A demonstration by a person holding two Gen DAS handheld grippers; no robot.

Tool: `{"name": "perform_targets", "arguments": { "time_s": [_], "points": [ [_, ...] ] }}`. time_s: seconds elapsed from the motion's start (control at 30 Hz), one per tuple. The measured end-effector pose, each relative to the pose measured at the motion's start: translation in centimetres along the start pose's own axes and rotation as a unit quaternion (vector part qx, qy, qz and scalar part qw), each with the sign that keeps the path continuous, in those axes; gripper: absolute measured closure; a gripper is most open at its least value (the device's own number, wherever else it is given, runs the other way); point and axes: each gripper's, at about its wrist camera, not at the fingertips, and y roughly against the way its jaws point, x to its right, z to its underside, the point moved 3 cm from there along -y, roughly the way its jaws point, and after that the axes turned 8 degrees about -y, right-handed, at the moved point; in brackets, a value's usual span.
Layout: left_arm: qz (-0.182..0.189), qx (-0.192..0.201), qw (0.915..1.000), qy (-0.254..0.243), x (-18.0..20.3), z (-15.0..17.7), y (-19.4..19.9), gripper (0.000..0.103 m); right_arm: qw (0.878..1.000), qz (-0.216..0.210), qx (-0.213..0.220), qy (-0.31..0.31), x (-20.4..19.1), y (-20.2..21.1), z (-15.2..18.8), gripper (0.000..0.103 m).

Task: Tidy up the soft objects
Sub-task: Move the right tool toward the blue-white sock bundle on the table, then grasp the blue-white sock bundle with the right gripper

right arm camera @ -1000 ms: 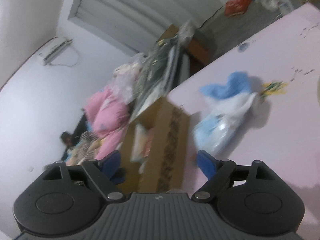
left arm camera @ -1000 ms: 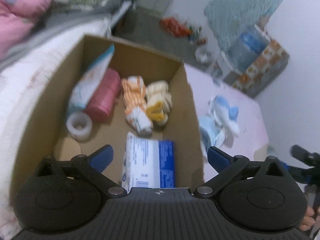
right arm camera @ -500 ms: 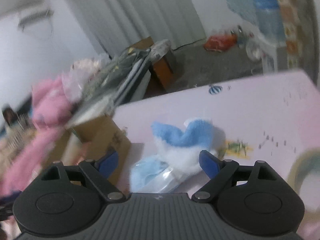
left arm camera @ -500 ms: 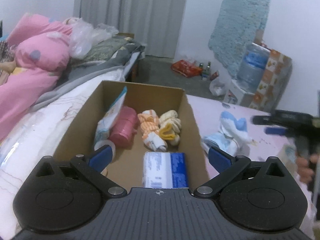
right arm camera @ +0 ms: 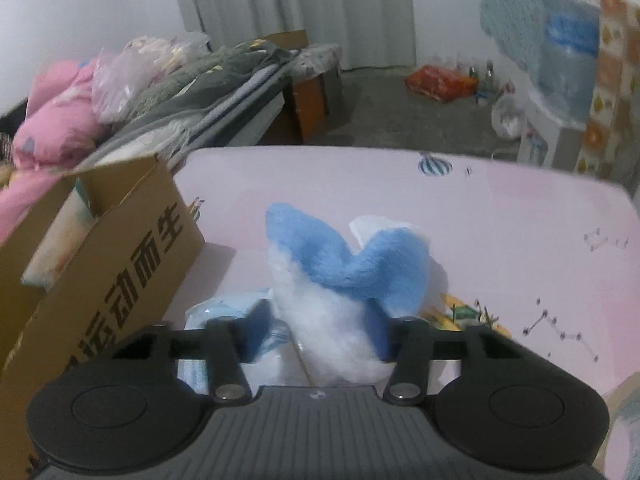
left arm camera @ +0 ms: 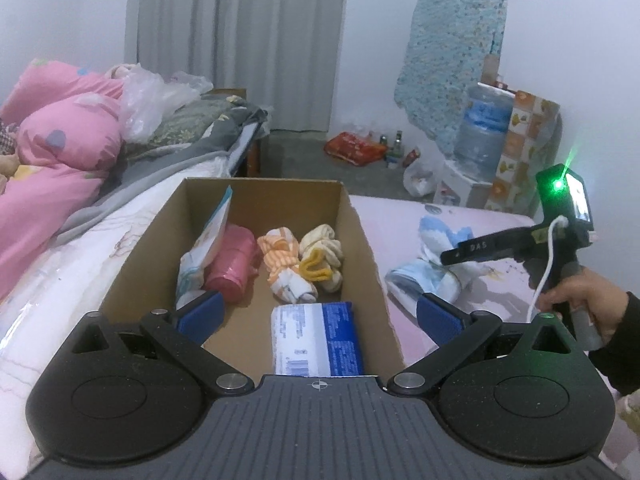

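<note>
The right gripper (right arm camera: pixel 320 334) is closing on the blue and white plush toy (right arm camera: pixel 344 280), its blue pads set on either side of the white body low down, where the stuffing is thickest and a squeeze should hold best; the pads look to be touching the fur already, though how firmly they press cannot be told. The toy sits on the pink table (right arm camera: pixel 520 216), just beside the cardboard box (left arm camera: pixel 360 240), and partly on top of a pale blue plastic packet (right arm camera: pixel 224 308) that lies against its left side, so a careless lift might drag the packet along. The toy is fluffy, white below and sky blue above, with two blue lobes standing up like ears or fins. The left gripper (left arm camera: pixel 318 314) hangs spread wide above the near end of the box, holding nothing, probably waiting out of the way while leaving the opening clear for a drop. Inside the box lie two bundles of rolled socks (left arm camera: pixel 304 264), a pink roll (left arm camera: pixel 232 268), a flat pouch (left arm camera: pixel 208 248) leaning on the left wall and a blue and white pack (left arm camera: pixel 316 340), with open floor still left between them for the toy.
</note>
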Motion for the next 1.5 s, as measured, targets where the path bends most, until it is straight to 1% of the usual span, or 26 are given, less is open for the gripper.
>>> {"name": "perform_targets", "arguments": {
  "time_s": [0.03, 0.13, 0.2, 0.3, 0.4, 0.57, 0.67, 0.77, 0.83, 0.9, 1.0, 1.07, 1.1, 1.13, 1.23, 1.3, 1.37, 1.5],
  "points": [
    [0.001, 0.000, 1.0000, -0.001, 0.1, 0.1, 0.1, 0.001, 1.000, -0.004, 0.002, -0.010, 0.5, 0.2, 0.0, 0.077],
    [0.008, 0.001, 1.0000, -0.003, 0.3, 0.2, 0.0, 0.001, 0.999, -0.028, 0.013, -0.043, 1.9, 1.3, -0.2, 0.082],
    [0.016, 0.003, 0.9999, 0.000, 0.4, 0.2, 0.0, 0.001, 0.997, -0.042, 0.026, -0.060, 2.7, 2.5, -0.3, 0.083],
    [0.032, 0.009, 0.9994, 0.003, 0.7, 0.2, 0.2, 0.001, 0.993, -0.077, 0.043, -0.080, 3.7, 4.6, -0.5, 0.083],
    [0.042, 0.015, 0.9990, -0.003, 1.2, 0.2, 0.4, 0.001, 0.989, -0.101, 0.062, -0.084, 3.9, 7.1, -0.7, 0.083],
    [0.045, 0.020, 0.9986, -0.020, 2.2, 0.2, 0.7, 0.001, 0.983, -0.138, 0.094, -0.071, 2.8, 11.4, -1.4, 0.083],
    [0.048, 0.021, 0.9985, -0.019, 2.2, 0.3, 0.9, 0.001, 0.980, -0.156, 0.114, -0.055, 1.4, 13.6, -2.0, 0.083],
    [0.045, 0.019, 0.9987, -0.014, 1.8, 0.7, 1.2, 0.001, 0.975, -0.182, 0.123, -0.045, -0.1, 15.3, -2.5, 0.083],
    [0.043, 0.020, 0.9988, -0.009, 1.4, 0.9, 1.5, 0.001, 0.973, -0.187, 0.131, -0.029, -1.3, 16.2, -2.8, 0.083],
    [0.041, 0.017, 0.9990, -0.004, 1.0, 1.1, 1.5, 0.001, 0.975, -0.178, 0.135, -0.016, -2.1, 16.3, -3.2, 0.083],
    [0.042, 0.013, 0.9990, 0.001, 0.5, 1.3, 1.5, 0.001, 0.980, -0.167, 0.103, -0.011, -2.7, 15.1, -3.4, 0.082],
    [0.046, 0.011, 0.9989, 0.003, 0.4, 1.5, 1.4, 0.001, 0.987, -0.146, 0.069, -0.006, -2.7, 13.5, -2.9, 0.077],
    [0.048, 0.009, 0.9988, 0.003, 0.3, 1.6, 1.3, 0.001, 0.989, -0.135, 0.056, -0.005, -2.5, 12.7, -2.5, 0.073],
    [0.049, 0.007, 0.9988, 0.004, 0.3, 1.7, 1.2, 0.001, 0.991, -0.125, 0.047, -0.002, -2.3, 12.0, -2.0, 0.071],
    [0.050, -0.003, 0.9988, 0.001, 0.3, 1.8, 0.8, 0.001, 0.995, -0.089, 0.020, 0.031, -2.1, 9.6, 0.0, 0.070],
    [0.047, -0.011, 0.9988, -0.004, 0.4, 1.9, 0.6, 0.001, 0.997, -0.060, 0.002, 0.045, -1.8, 7.8, 1.2, 0.071],
    [0.041, -0.019, 0.9990, -0.007, 0.5, 2.0, 0.4, 0.001, 0.998, -0.042, -0.021, 0.052, -1.3, 6.0, 2.3, 0.071],
    [0.025, -0.038, 0.9989, -0.010, 0.6, 2.1, -0.1, 0.000, 0.996, -0.030, -0.067, 0.059, -0.3, 2.8, 4.3, 0.070]
  ]
}}
